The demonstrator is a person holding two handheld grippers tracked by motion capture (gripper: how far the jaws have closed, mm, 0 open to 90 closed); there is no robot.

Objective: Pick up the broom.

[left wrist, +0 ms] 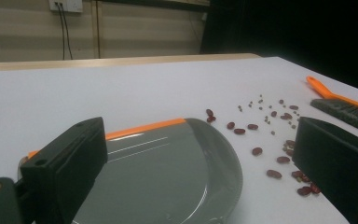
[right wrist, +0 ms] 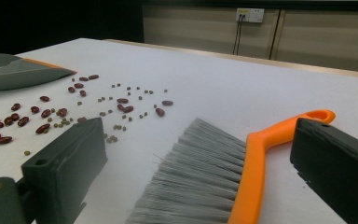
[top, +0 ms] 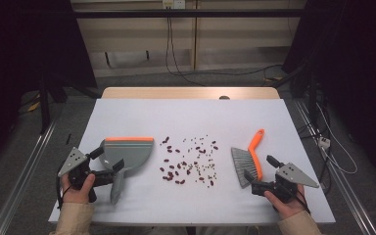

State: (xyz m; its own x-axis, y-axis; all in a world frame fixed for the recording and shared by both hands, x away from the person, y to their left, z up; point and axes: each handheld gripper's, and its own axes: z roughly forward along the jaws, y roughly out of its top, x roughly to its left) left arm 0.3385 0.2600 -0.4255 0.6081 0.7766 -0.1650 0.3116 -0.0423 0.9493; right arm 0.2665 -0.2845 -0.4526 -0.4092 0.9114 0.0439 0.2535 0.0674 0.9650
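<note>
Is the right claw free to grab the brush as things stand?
Probably yes. The right claw sits open at the brush, jaws either side of it in its own view, with nothing between them but the brush.

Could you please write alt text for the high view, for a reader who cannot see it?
Red beans lie scattered mid-table on a white table, between a grey dustpan at left and an orange-handled brush at right. A person's left gripper is open around the dustpan's handle; the right gripper is open at the brush's near end.
</note>
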